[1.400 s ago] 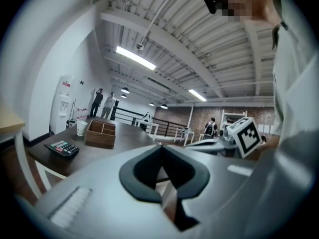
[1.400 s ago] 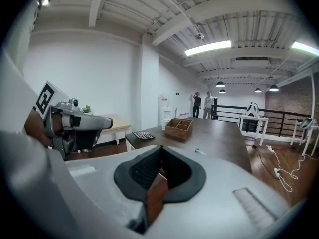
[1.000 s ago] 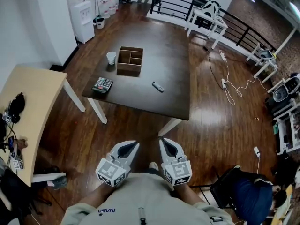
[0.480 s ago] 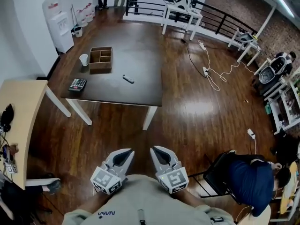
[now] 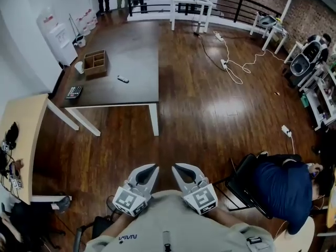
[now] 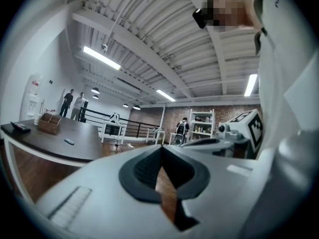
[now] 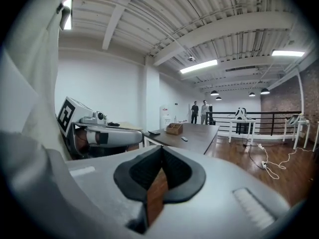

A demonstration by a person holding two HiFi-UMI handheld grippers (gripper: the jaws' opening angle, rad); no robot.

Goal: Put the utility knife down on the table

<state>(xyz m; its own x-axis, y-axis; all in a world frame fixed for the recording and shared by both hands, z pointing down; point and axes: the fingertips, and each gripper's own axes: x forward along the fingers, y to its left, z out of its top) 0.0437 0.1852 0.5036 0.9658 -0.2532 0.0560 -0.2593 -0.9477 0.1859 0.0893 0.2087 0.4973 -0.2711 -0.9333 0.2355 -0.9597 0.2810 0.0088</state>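
Observation:
The utility knife (image 5: 123, 79), small and grey, lies on the dark brown table (image 5: 140, 62) far off at the upper left; it also shows as a speck in the left gripper view (image 6: 69, 142) and the right gripper view (image 7: 184, 139). My left gripper (image 5: 152, 168) and right gripper (image 5: 176, 167) sit side by side close to my body, over the wooden floor, well away from the table. Both are shut with nothing between the pads, as the left gripper view (image 6: 160, 148) and the right gripper view (image 7: 162, 148) show.
On the table stand a wooden compartment box (image 5: 95, 62), a white cup (image 5: 79, 66) and a calculator (image 5: 74, 92). A light wooden desk (image 5: 21, 135) is at the left. A person sits on a chair (image 5: 278, 188) at the lower right. Cables (image 5: 231, 67) trail over the floor.
The table with the knife has slid to the upper left and grown smaller as I back away from it. Both grippers stay shut and empty in front of me.

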